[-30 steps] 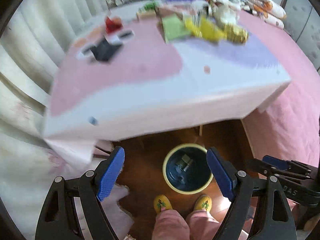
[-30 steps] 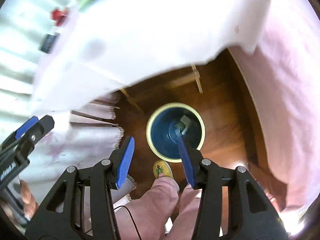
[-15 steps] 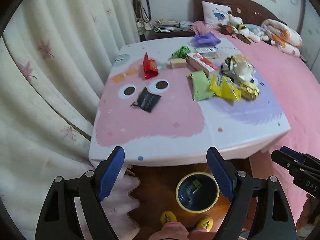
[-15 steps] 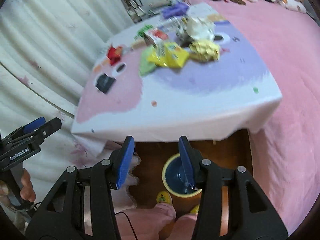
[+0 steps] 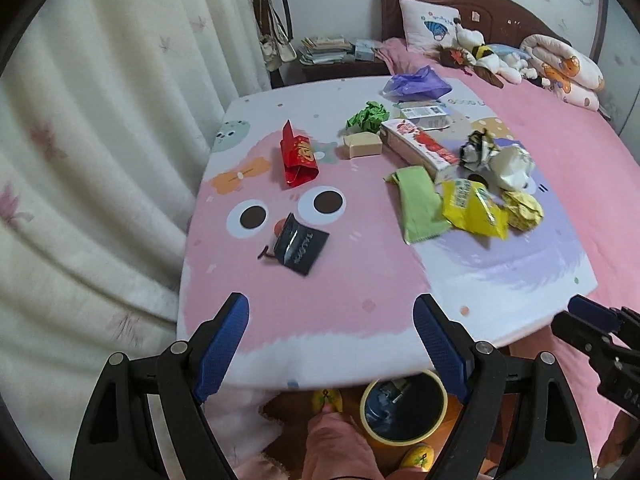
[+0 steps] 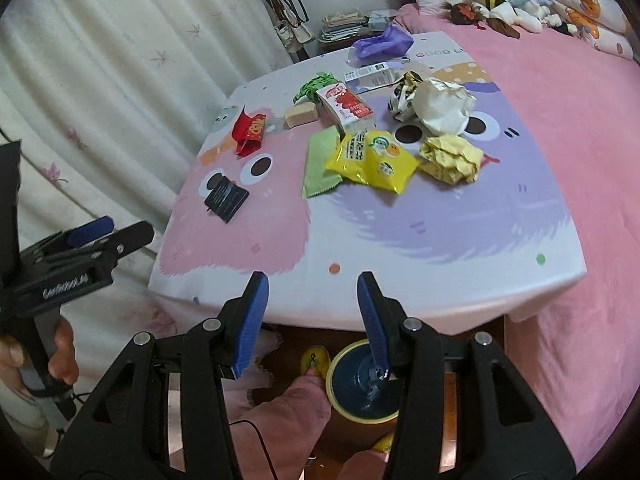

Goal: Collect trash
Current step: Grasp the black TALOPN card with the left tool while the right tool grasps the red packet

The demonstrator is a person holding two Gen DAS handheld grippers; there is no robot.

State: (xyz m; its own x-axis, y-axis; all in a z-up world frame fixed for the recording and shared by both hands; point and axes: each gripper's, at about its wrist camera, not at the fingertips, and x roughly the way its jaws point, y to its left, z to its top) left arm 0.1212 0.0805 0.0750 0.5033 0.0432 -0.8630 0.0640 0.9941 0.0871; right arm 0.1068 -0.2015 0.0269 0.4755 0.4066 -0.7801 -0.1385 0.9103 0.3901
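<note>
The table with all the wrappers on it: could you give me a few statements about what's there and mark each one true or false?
1. The black packet lies apart from the main heap of wrappers. True.
2. The left gripper holds the red packet. False: its jaws are open and empty, and the red packet lies on the table.
3. The bin stands on the floor below the table's near edge. True.
4. The yellow snack bag is already in the bin. False: it lies on the table, partly over the green wrapper.
5. The right gripper carries crumpled paper. False: nothing is between its jaws.
</note>
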